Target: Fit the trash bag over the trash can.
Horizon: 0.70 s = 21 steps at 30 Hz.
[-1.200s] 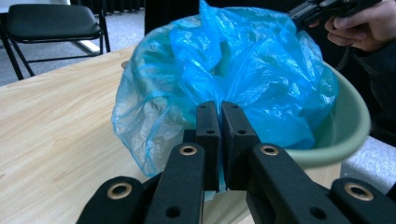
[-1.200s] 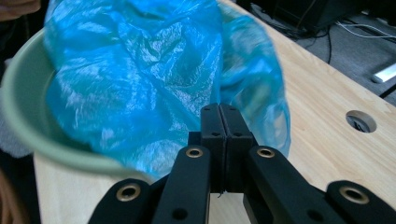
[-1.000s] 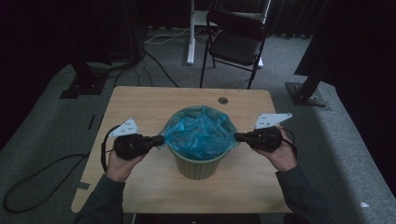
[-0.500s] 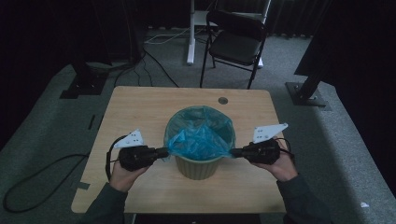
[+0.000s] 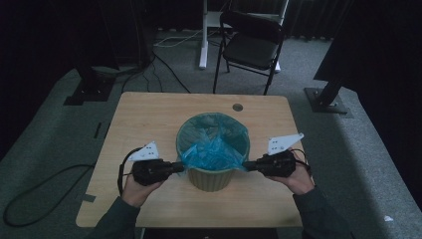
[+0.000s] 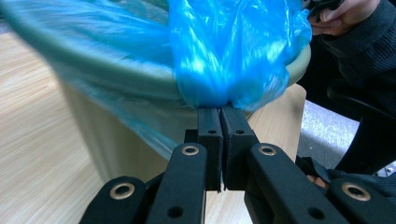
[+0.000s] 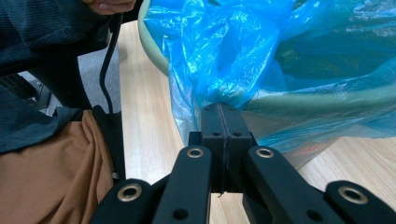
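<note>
Low in the frame's centre, the left tongs (image 5: 180,166) and right tongs (image 5: 247,166) each clamp the blue liner (image 5: 211,152) at opposite sides. Probably this spreads its mouth evenly over the bin (image 5: 209,180) rim.

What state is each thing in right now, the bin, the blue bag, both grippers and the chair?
Round pale green waste bin: upright on table.
Blue plastic bag: inside bin, edge pinched at both sides.
Left gripper: shut on bag.
Right gripper: shut on bag.
Black folding chair: unfolded, empty.
</note>
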Available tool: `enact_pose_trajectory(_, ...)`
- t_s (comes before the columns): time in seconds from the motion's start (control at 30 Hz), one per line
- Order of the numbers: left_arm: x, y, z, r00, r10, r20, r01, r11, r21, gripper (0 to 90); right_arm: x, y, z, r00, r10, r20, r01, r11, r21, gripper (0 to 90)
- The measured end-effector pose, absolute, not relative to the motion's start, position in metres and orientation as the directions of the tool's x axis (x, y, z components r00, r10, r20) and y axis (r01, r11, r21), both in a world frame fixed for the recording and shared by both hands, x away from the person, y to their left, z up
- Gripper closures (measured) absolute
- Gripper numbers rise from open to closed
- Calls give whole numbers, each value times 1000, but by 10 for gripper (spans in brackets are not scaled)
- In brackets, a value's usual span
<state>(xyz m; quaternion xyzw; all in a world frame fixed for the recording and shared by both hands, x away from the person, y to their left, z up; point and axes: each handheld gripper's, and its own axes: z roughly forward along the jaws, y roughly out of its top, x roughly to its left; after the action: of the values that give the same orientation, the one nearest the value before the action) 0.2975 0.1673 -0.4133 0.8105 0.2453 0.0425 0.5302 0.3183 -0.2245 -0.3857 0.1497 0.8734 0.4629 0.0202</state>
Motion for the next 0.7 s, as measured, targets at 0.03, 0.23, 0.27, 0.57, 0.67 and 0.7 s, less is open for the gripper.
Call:
enact_pose_trajectory(0.03,298,165,-413,875,448,-185,350,-319,881,876,318,-224,-386,-954,284,101,243,524,816,900)
enact_pose_trajectory(0.23,298,164,-414,878,440,-187,347,-317,883,876,318,-225,-389,-954,284,100,239,510,827,900)
enact_pose_trajectory(0.27,298,164,-415,881,435,-186,344,-317,884,876,318,-225,-389,-953,285,103,241,505,829,900)
enact_pose_trajectory(0.57,296,164,-421,882,432,-186,351,-341,872,878,316,-221,-396,-958,279,68,219,559,800,900)
enact_pose_trajectory(0.67,298,164,-427,878,441,-185,361,-357,862,882,319,-221,-403,-953,294,79,240,564,790,900)
enact_pose_trajectory(0.7,299,164,-428,876,445,-188,365,-356,860,883,320,-222,-404,-951,298,84,245,561,790,900)
